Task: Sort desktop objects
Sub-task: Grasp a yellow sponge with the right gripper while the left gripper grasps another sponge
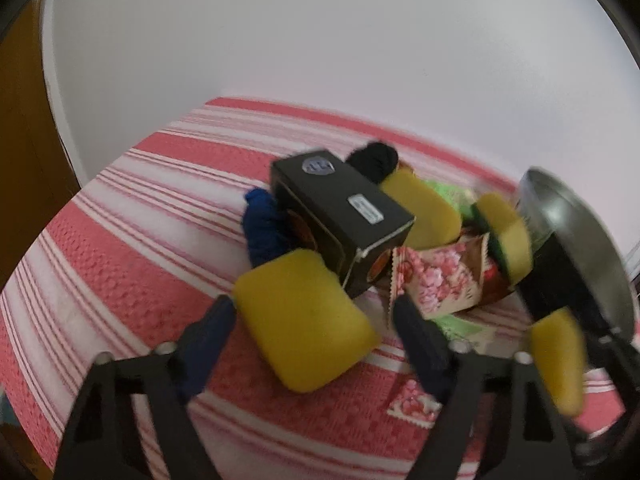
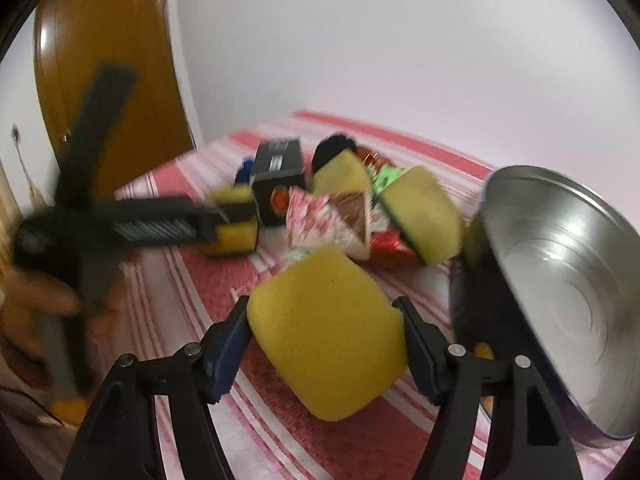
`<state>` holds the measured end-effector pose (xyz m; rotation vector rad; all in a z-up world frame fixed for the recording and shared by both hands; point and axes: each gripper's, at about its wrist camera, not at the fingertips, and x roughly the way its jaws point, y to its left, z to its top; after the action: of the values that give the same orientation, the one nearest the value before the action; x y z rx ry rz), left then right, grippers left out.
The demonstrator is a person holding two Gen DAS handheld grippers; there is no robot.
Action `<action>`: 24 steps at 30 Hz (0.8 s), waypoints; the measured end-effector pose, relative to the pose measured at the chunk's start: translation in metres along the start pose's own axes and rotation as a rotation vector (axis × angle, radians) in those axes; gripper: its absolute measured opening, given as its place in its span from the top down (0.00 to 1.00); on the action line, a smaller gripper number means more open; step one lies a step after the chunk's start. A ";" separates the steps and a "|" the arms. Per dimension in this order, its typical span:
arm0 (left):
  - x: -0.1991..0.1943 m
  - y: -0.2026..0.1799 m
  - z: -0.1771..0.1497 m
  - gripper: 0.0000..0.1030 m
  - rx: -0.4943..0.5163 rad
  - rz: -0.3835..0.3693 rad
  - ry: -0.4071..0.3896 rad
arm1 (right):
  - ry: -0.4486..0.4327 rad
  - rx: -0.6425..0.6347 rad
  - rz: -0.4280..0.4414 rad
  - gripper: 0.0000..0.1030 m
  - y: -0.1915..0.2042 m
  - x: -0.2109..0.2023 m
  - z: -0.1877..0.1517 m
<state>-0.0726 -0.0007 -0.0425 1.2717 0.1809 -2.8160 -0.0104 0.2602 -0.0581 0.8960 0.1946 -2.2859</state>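
Note:
On the red and white striped cloth [image 1: 132, 240] lies a pile: a black box [image 1: 340, 216], blue yarn [image 1: 262, 226], black yarn [image 1: 374, 160], yellow sponges [image 1: 420, 208], and pink floral packets [image 1: 436, 280]. My left gripper [image 1: 308, 320] is shut on a yellow sponge [image 1: 304, 320] just in front of the black box. My right gripper [image 2: 324, 332] is shut on another yellow sponge [image 2: 328, 328], near the packets [image 2: 320, 212]. The left gripper [image 2: 236, 220] shows blurred in the right wrist view beside the black box [image 2: 278, 176].
A round metal tin lid [image 2: 568, 292] stands tilted at the right, close to the right gripper; it also shows in the left wrist view [image 1: 576, 240]. A green-backed sponge [image 2: 424, 212] lies by it. A brown door [image 2: 108, 80] and white wall are behind.

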 end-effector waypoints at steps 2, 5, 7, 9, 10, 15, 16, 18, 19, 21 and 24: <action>0.008 -0.003 -0.002 0.31 0.005 0.048 0.007 | -0.026 0.031 0.008 0.30 -0.005 -0.009 0.000; 0.014 0.004 -0.003 0.33 -0.027 0.019 0.042 | -0.071 0.044 0.006 0.30 -0.002 -0.018 0.003; 0.013 0.008 -0.004 0.35 -0.032 0.006 0.039 | -0.099 0.042 0.018 0.30 -0.001 -0.021 0.005; 0.012 0.012 -0.004 0.36 -0.048 -0.017 0.034 | -0.120 0.037 0.024 0.30 0.000 -0.025 0.005; 0.011 0.014 -0.004 0.38 -0.054 -0.031 0.031 | -0.134 0.030 0.013 0.30 0.001 -0.027 0.004; 0.003 0.020 -0.007 0.38 -0.077 -0.096 0.011 | -0.163 0.068 -0.003 0.30 -0.008 -0.030 0.003; 0.001 0.023 -0.007 0.38 -0.089 -0.095 -0.002 | -0.165 0.077 -0.003 0.30 -0.009 -0.027 0.003; -0.006 0.021 -0.010 0.38 -0.080 -0.100 -0.037 | -0.171 0.088 -0.009 0.30 -0.010 -0.026 0.003; -0.011 0.019 -0.012 0.38 -0.067 -0.098 -0.052 | -0.177 0.088 -0.017 0.30 -0.010 -0.026 0.002; -0.020 0.014 -0.012 0.38 -0.037 -0.092 -0.081 | -0.191 0.092 -0.027 0.30 -0.009 -0.029 0.001; -0.036 0.007 -0.012 0.38 -0.011 -0.099 -0.119 | -0.198 0.120 -0.036 0.30 -0.009 -0.031 -0.002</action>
<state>-0.0397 -0.0068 -0.0241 1.1193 0.2609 -2.9588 0.0018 0.2845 -0.0407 0.7233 -0.0138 -2.4230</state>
